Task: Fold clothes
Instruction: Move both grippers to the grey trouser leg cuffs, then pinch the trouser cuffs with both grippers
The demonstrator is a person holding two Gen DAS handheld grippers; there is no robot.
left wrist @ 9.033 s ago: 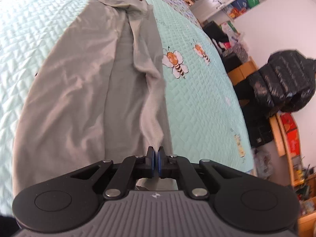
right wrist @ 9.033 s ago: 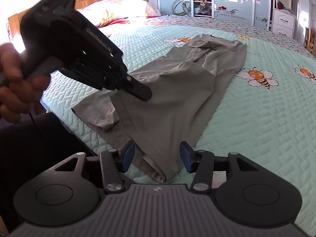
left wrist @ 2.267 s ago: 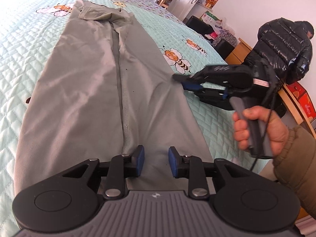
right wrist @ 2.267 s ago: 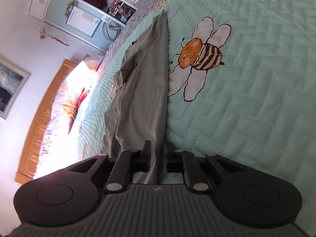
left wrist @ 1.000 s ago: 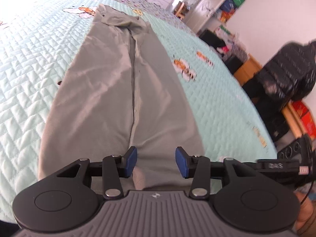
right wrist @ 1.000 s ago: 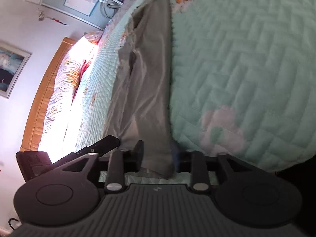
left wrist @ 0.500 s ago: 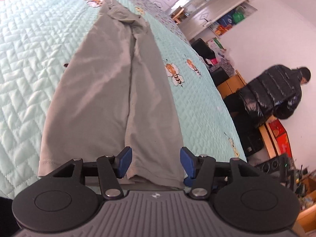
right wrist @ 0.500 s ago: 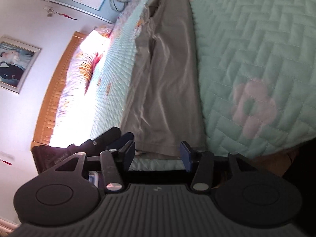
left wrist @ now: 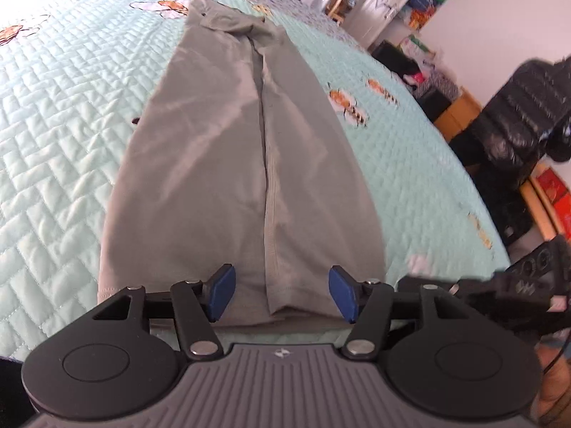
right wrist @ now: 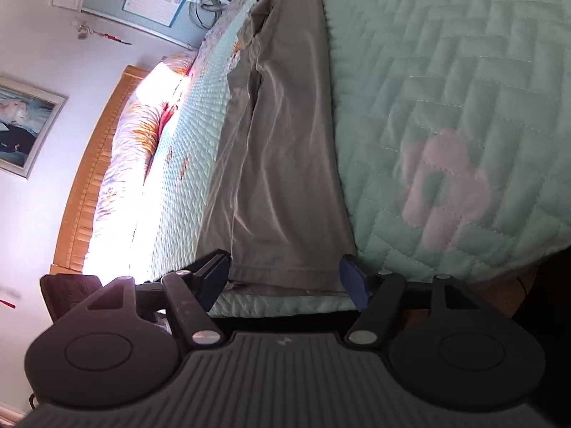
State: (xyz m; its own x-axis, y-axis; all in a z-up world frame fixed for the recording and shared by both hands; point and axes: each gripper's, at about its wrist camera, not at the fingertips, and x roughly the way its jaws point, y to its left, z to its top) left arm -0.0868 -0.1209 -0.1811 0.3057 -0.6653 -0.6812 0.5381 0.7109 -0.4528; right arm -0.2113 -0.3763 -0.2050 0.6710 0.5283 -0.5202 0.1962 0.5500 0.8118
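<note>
A pair of grey trousers (left wrist: pixel 228 149) lies lengthwise on the mint quilted bedspread (left wrist: pixel 53 114), legs side by side, hems at the near edge and waistband far away. My left gripper (left wrist: pixel 282 294) hovers over the hems with its jaws opening; its blue pads stand apart and press on nothing. In the right wrist view, rolled sideways, the same trousers (right wrist: pixel 282 164) run up the frame. My right gripper (right wrist: pixel 285 280) is at the hem end, jaws opening, with the hem lying flat between the pads and untouched. The right gripper's body (left wrist: pixel 499 289) shows at the left view's right edge.
Bee prints dot the bedspread (right wrist: pixel 464 89). A black puffer jacket (left wrist: pixel 524 114) and cluttered shelves stand right of the bed. A wooden headboard (right wrist: pixel 89 174) and patterned pillows (right wrist: pixel 132 164) lie at the far side. The bed's near edge drops off just below both grippers.
Both grippers' jaws have spread wider over the last second. The right gripper let go of the trouser hem it pinched, and the hem now lies flat on the bed.
</note>
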